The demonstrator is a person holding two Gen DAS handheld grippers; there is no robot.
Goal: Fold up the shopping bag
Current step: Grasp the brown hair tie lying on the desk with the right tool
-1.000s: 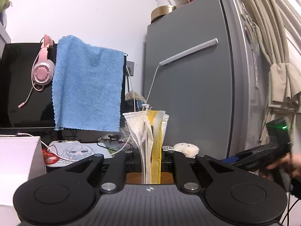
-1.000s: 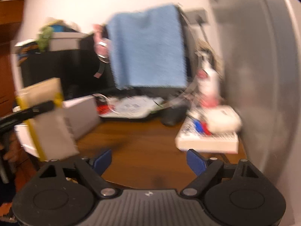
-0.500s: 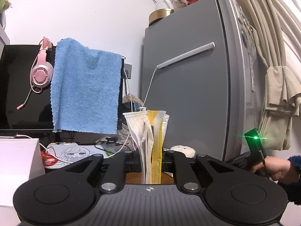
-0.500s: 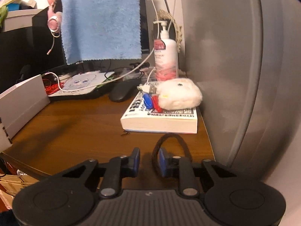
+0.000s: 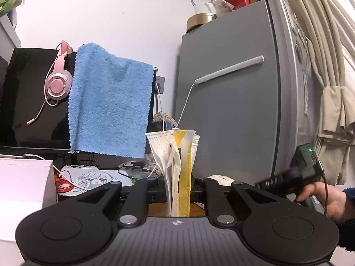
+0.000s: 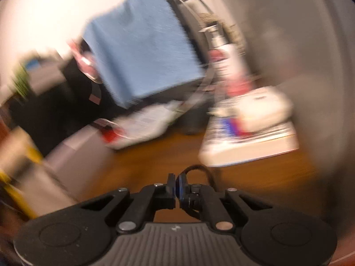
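Swinging back leftward, the right tool is closed on nothing, while the left tool pinches the upright folded shopping bag; grip firmly.

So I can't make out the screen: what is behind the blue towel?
The blue towel hangs over a black monitor, with pink headphones beside it. The covered part of the screen cannot be seen.

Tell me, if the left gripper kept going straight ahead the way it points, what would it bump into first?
Hard to judge depth, but probably the grey fridge. The left gripper is shut on the folded shopping bag, whose top would likely touch first.
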